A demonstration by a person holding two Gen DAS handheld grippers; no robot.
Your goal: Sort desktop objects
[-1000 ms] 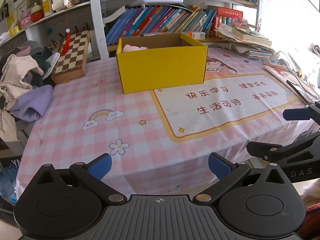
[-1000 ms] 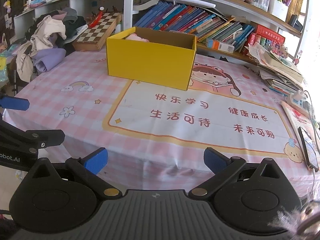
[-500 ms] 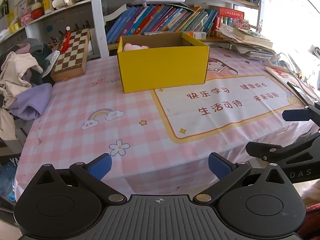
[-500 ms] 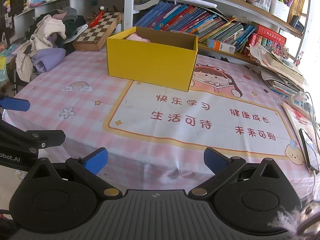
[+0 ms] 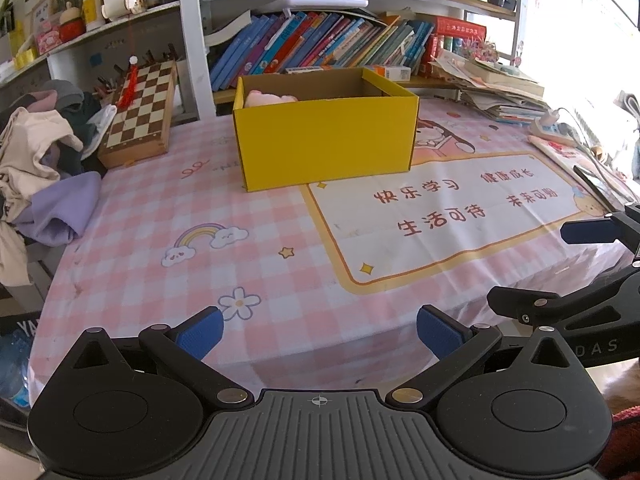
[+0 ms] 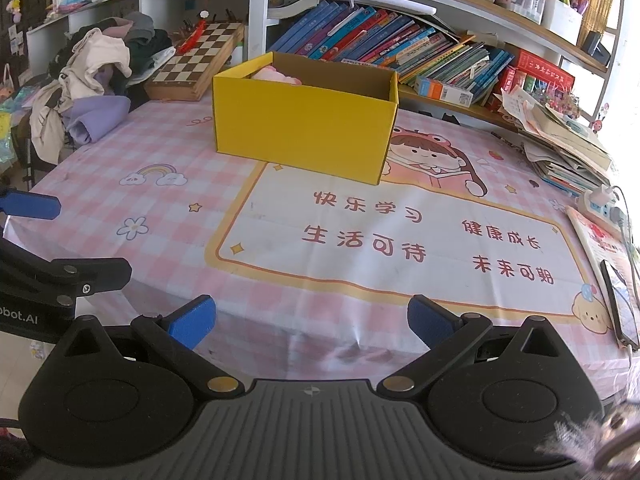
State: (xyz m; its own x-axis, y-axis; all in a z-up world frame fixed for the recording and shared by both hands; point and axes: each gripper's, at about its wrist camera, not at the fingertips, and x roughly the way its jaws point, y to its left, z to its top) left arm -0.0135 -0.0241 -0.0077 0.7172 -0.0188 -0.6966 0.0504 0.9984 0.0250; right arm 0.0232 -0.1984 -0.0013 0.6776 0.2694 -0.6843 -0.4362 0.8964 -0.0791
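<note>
A yellow cardboard box (image 5: 326,140) stands open on the pink checked tablecloth (image 5: 168,208), far from both grippers; it also shows in the right wrist view (image 6: 304,132). A pink soft thing (image 5: 268,98) lies inside it at the left end (image 6: 276,74). My left gripper (image 5: 319,330) is open and empty at the table's near edge. My right gripper (image 6: 311,320) is open and empty beside it, also at the near edge. Each gripper's fingers show at the side of the other's view.
A chessboard (image 5: 142,114) leans at the back left beside a heap of clothes (image 5: 44,152). Books fill the shelf (image 5: 320,46) behind the box. Stacked papers (image 6: 560,140), a power strip (image 6: 600,204) and a phone (image 6: 622,304) lie at the right.
Both views have shifted very slightly; the box sits a touch differently in frame. Both grippers stay open and empty.
</note>
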